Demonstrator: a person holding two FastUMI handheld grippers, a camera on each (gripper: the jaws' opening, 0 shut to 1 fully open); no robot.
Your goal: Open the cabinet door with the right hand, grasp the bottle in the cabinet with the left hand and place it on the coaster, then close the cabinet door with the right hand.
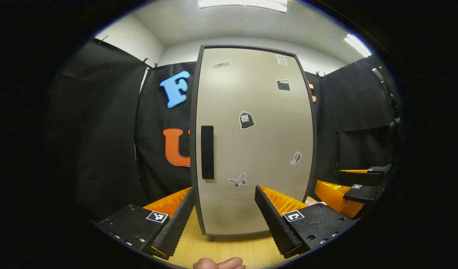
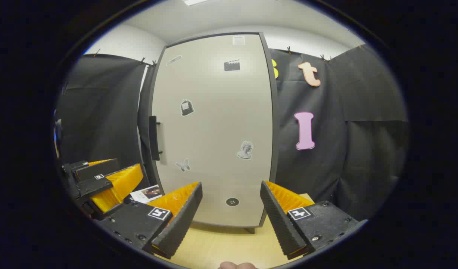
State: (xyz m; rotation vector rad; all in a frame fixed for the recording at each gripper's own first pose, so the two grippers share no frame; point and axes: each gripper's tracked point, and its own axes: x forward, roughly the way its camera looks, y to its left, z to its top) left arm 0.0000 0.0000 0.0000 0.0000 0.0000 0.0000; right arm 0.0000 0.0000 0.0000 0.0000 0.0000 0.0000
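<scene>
A tall cabinet stands on the wooden table, its beige door (image 1: 251,142) shut, so its inside is hidden. In the left gripper view the black vertical handle (image 1: 207,152) sits on the door's left side. My left gripper (image 1: 225,224) is open a short way in front of the door's lower part, holding nothing. In the right gripper view the door (image 2: 214,130) and handle (image 2: 154,138) lie ahead. My right gripper (image 2: 230,224) is open and holds nothing, below and right of the handle. A flat printed card (image 2: 146,193), perhaps the coaster, lies on the table left of it.
The light wooden table top (image 1: 221,250) runs under both grippers. Black cloth walls close in behind and beside the cabinet. The right gripper (image 1: 357,190) shows at the right edge of the left gripper view, and the left gripper (image 2: 102,183) at the left of the right gripper view. Small stickers dot the door.
</scene>
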